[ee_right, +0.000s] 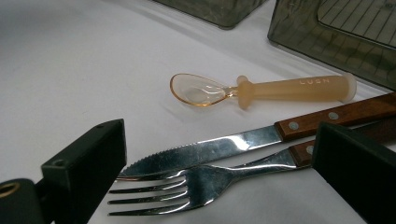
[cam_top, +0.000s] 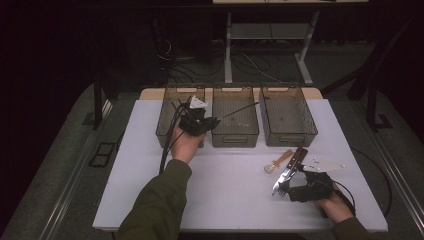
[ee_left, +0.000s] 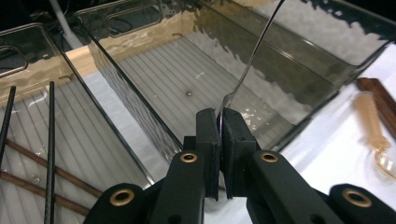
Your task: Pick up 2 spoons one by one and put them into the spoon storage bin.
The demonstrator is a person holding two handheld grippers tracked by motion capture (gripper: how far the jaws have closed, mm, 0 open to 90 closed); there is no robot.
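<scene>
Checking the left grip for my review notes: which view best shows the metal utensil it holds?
The left gripper view: the left gripper is clamped on the metal utensil up close. The high view shows it as a thin line over the middle bin.

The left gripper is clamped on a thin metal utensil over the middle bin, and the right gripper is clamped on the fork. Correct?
Not quite. The right gripper stands open around the fork, not clamped, as the right gripper view shows. The rest holds: the left gripper is clamped on the thin metal utensil over the middle bin.
</scene>
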